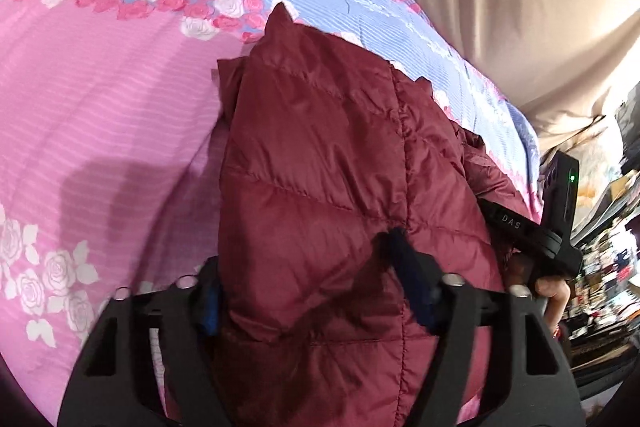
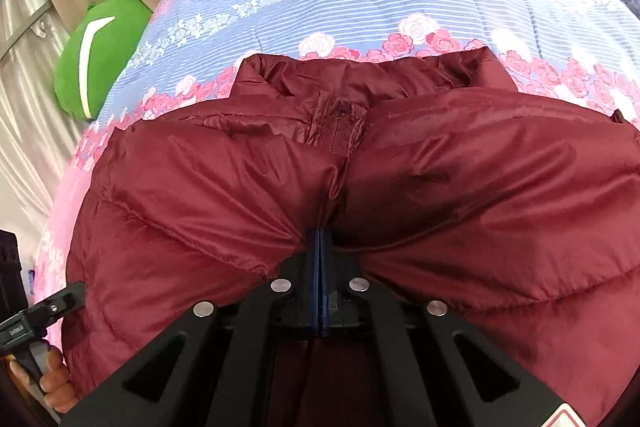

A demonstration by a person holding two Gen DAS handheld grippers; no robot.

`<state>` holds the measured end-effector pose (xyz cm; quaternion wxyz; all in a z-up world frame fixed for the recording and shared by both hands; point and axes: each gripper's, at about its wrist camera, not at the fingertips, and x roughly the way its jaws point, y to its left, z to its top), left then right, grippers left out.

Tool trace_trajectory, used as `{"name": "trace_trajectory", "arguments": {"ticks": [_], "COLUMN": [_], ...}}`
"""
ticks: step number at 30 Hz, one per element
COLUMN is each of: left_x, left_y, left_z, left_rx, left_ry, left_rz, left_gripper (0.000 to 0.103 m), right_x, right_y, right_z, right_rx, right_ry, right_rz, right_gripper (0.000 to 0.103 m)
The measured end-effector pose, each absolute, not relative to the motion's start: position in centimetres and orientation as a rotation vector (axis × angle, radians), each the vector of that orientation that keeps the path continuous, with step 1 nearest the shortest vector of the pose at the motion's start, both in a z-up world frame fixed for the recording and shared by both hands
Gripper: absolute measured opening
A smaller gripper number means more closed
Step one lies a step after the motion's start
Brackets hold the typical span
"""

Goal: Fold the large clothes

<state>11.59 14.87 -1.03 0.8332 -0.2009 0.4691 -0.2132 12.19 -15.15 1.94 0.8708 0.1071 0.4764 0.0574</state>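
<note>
A: Jacket (image 2: 360,187), dark red and quilted, lies across the middle of both views on a flowered bedspread (image 1: 100,107), collar toward the top of the right wrist frame, zipper running down the centre.

B: Tool states?

A: Right gripper (image 2: 320,247): jaws fully closed at lower centre of its frame, tips buried in the fabric along the zipper line. Fabric puckers toward the tips, so I read it as pinching the jacket, though the pinched layer itself is hidden. Left gripper (image 1: 304,287): jaws part open, a thick fold of the jacket sitting between them; the right-hand blue pad (image 1: 404,267) lies against the cloth, the other pad is mostly hidden. I do not call that a firm grip.

B: How to do this step well?

A: My judgement: close the left jaws on the whole hem fold before lifting. Slippery puffy shell, so bite deep, not at the edge. Lift both ends together, keep the fold line straight, press out trapped air.

B: Any writing?

A: "DAS" in pale letters on the black tool body at right of the left wrist frame (image 1: 512,223), beside a green light. A label on the tool at lower left of the right wrist frame is too small to read. Green cushion (image 2: 100,59) at upper left, white stripe, no text.
</note>
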Motion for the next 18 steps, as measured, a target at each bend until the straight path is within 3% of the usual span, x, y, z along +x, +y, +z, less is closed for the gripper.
{"name": "trace_trajectory", "arguments": {"ticks": [1,3,6,13,18], "left_x": [11.4,11.1,10.6,7.8,7.0], "left_y": [14.5,14.0,12.6,8.6,3.0], "left_z": [-0.6,0.2,2.4,9.7,12.4], "left_rx": [-0.406,-0.385,-0.367,-0.325,-0.251], "left_ry": [0.983,0.962,0.913,0.72,0.684], "left_rz": [-0.46,-0.478,-0.542,-0.723,-0.849], "left_gripper": [0.052,0.027,0.014,0.01,0.01], "right_x": [12.2,12.2,12.1,11.8,11.9], "right_y": [-15.2,-15.2,-15.3,-15.7,-16.2], "right_z": [1.9,1.8,1.7,1.4,1.2], "right_rx": [0.223,0.225,0.234,0.277,0.314], "right_ry": [0.991,0.985,0.975,0.961,0.964], "right_rz": [0.128,0.135,0.148,0.181,0.205], "right_gripper": [0.0,0.0,0.0,0.0,0.0]}}
